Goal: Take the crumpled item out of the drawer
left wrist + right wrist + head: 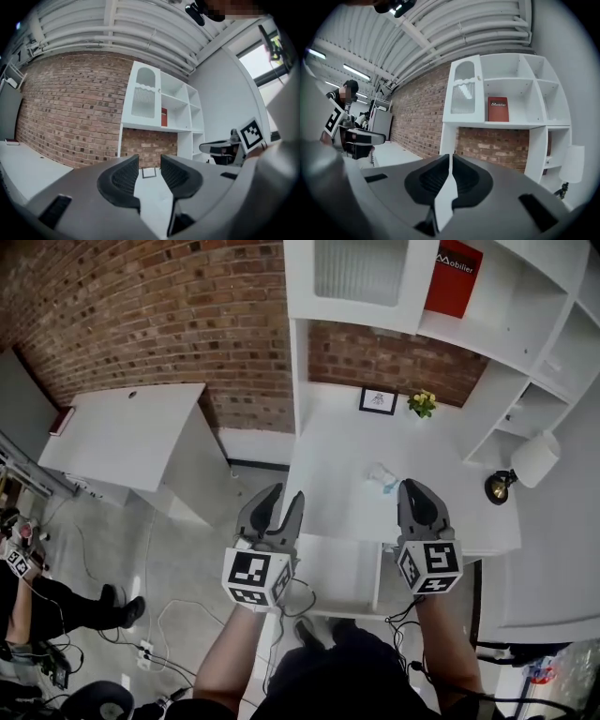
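A pale crumpled item [382,478] lies on the white desk top [337,456], just beyond my right gripper [412,486]. Below the desk's front edge the drawer [380,579] stands pulled out, and its white inside shows nothing in it. My right gripper [450,157] is held level above the drawer with its jaws together and nothing between them. My left gripper [286,493] hovers over the drawer's left corner. In the left gripper view, the left gripper [149,161] is open and empty, pointing at the desk's back wall.
A small picture frame [378,400] and yellow flowers [423,404] stand at the desk's back. A lamp [520,470] sits at the right, a red book [454,277] on the shelf above. A white table [127,432], floor cables [169,634] and a seated person [56,606] are at the left.
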Demonstrator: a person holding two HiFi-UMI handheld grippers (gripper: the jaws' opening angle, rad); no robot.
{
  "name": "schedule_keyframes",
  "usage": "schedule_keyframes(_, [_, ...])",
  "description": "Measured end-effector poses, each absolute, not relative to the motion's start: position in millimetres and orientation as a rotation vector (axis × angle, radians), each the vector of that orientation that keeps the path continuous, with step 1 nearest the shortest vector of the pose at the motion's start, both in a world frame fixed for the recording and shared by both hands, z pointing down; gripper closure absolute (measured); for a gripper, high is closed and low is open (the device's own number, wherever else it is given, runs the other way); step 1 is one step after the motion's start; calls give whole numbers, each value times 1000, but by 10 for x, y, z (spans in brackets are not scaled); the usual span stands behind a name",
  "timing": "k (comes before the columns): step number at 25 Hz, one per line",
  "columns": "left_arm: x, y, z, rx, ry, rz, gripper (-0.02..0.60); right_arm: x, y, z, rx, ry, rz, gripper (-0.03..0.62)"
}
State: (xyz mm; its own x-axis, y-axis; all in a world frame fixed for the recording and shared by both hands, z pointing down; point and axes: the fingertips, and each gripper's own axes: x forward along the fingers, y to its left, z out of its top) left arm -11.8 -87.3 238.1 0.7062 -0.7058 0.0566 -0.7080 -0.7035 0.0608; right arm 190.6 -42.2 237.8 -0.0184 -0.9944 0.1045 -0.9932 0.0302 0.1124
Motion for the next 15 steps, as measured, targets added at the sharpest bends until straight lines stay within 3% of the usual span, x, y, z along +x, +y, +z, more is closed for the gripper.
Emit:
schedule_keyframes(7, [-439,-818,2119,2769,-1276,-63,440,1595,-345,2053,2071,-2236,-111,579])
schedule_keyframes(15, [-364,-847,2015,2769,-1378,0,440,1617,-312,1968,1991,-2327,-96,579])
